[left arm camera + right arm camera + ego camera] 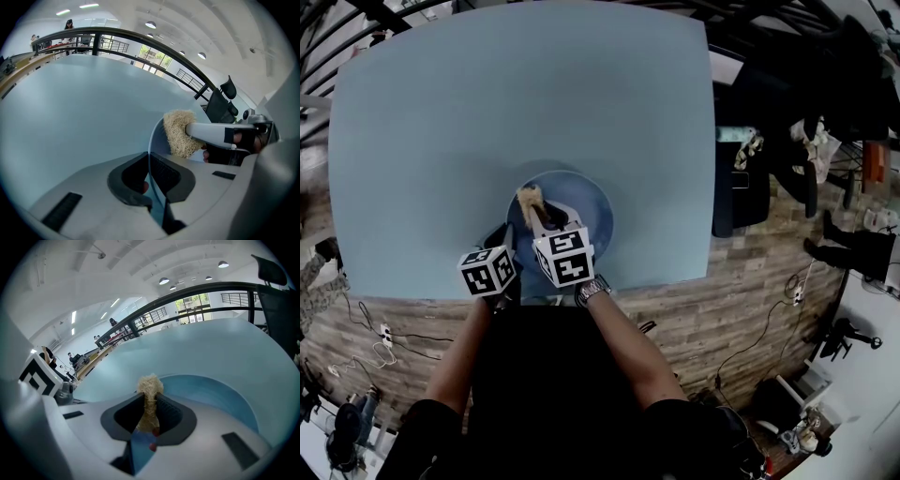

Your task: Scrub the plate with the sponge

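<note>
A blue plate (pixel 581 202) lies near the front edge of the light blue table (pixel 441 141). My left gripper (pixel 502 246) is shut on the plate's rim (pixel 151 154), which runs edge-on between its pads (pixel 164 176). My right gripper (pixel 546 223) is over the plate, shut on a tan fibrous sponge (pixel 530 199). From the right gripper view the sponge (pixel 149 399) stands squeezed between the pads (pixel 168 414), with the plate's inner surface (pixel 215 394) behind it. The left gripper view shows the sponge (pixel 179 133) against the plate's upper side.
The table's front edge (pixel 609 289) runs just below the plate, with wood floor (pixel 712 319) beyond. Dark chairs and bags (pixel 787 141) stand off the table's right side. A railing (pixel 117 35) curves behind the table's far edge.
</note>
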### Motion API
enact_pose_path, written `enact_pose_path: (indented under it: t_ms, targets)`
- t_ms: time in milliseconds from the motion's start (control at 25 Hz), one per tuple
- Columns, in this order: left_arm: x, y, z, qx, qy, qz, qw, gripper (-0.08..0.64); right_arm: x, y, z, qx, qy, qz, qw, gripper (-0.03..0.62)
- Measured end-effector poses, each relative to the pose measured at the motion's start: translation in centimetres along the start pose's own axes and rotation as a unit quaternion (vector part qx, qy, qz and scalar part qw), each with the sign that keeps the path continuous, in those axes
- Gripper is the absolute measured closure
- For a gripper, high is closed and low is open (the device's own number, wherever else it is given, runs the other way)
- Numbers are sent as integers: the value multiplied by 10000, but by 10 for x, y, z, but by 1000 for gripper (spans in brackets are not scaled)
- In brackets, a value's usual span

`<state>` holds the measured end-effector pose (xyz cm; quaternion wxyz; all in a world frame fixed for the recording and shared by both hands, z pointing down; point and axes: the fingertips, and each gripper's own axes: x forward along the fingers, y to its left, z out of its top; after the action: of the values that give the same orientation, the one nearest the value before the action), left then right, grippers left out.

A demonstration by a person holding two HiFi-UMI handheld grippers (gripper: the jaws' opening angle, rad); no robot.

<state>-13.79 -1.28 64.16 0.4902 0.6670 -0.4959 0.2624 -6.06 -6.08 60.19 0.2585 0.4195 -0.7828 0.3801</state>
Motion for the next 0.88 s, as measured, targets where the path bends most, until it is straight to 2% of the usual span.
enact_pose_path:
  t_ms: [880]
  targets:
    - [3,-1,-2,68,-36,-7,10000,549,-16,-52,10,425,-217,-560,9973,520]
